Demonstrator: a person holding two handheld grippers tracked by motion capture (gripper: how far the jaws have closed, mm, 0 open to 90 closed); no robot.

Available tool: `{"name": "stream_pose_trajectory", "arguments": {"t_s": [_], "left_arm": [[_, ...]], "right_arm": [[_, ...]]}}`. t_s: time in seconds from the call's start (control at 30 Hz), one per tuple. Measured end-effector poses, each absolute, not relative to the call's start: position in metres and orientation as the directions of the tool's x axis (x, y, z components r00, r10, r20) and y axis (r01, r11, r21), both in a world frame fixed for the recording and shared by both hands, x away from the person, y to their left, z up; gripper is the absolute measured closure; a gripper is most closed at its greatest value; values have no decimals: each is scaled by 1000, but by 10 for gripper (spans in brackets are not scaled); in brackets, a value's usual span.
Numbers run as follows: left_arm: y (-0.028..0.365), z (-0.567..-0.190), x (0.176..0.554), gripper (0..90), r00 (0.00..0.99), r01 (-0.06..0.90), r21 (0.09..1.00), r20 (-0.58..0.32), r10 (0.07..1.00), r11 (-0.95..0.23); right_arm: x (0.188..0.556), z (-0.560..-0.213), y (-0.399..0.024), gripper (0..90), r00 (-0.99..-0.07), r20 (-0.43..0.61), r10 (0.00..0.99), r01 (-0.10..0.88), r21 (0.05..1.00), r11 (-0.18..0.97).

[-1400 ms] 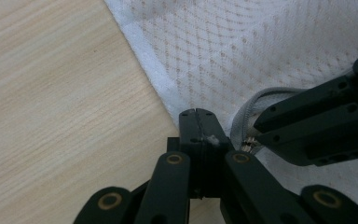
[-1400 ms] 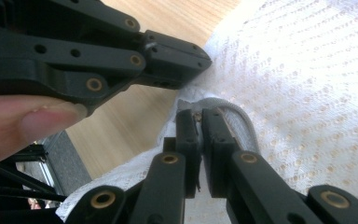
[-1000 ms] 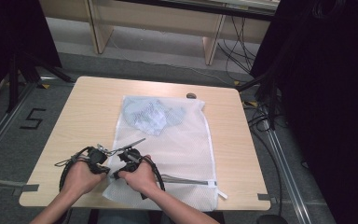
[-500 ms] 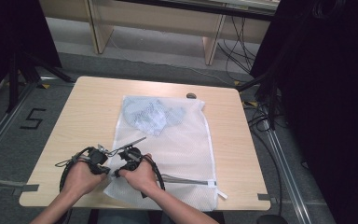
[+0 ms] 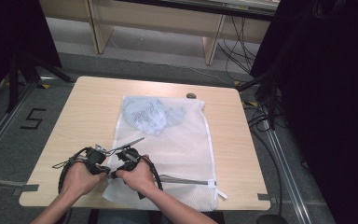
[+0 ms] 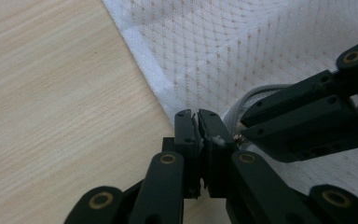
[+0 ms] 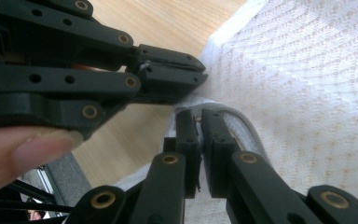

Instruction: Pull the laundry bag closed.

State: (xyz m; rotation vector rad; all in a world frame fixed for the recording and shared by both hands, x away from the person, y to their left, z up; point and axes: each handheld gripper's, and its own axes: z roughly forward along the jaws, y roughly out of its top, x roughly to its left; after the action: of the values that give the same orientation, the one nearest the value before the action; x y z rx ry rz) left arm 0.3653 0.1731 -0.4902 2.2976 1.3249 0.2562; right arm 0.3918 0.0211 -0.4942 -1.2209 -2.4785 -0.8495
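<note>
A white mesh bag [image 5: 177,149] lies flat on the worktop [image 5: 88,112], bluish cloth [image 5: 151,114] inside at its far end. Both hand-held grippers pinch its near-left edge: left hand-held gripper [image 6: 198,122] and right hand-held gripper [image 7: 198,119] clamped on fabric, almost touching. A zipper [image 5: 186,180] runs along the near side.

Left gripper [image 5: 103,161] and right gripper [image 5: 121,164]: jaw tips too small to read from high view, half covered by hands. Left hand [image 5: 77,178], right hand [image 5: 137,176]: forearms cut off at bottom edge. Bag [image 5: 177,144]: near left corner hidden under hands; whether mesh sits pinched between either set of jaws cannot tell. Garment [image 5: 151,114] inside bag: blurred through mesh, type unclear. Small dark object [image 5: 191,95] at far table [image 5: 88,116] edge: too small to identify. Thumb [image 7: 23,151] in right gripper view: blurred, cut by left edge.
</note>
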Motion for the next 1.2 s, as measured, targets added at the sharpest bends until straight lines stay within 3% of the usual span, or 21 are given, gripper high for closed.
{"name": "stream_pose_trajectory", "arguments": {"t_s": [0.27, 0.43, 0.73, 1.0, 1.2], "left_arm": [[175, -485, 356, 851, 500, 781, 472, -82, 862, -408], [175, -487, 358, 854, 493, 789, 463, -88, 865, -403], [176, -485, 358, 843, 481, 813, 431, -121, 868, -391], [171, -487, 358, 872, 470, 813, 439, -107, 876, -382], [167, -488, 356, 899, 465, 814, 432, -85, 881, -389]], "right_arm": [[385, -492, 26, 869, -572, 493, 655, 820, 373, 435], [387, -496, 23, 869, -625, 458, 632, 780, 400, 481], [384, -495, 26, 869, -583, 475, 659, 811, 390, 437], [384, -497, 25, 869, -610, 470, 638, 791, 404, 459], [381, -497, 26, 870, -581, 462, 670, 811, 389, 436]]}}
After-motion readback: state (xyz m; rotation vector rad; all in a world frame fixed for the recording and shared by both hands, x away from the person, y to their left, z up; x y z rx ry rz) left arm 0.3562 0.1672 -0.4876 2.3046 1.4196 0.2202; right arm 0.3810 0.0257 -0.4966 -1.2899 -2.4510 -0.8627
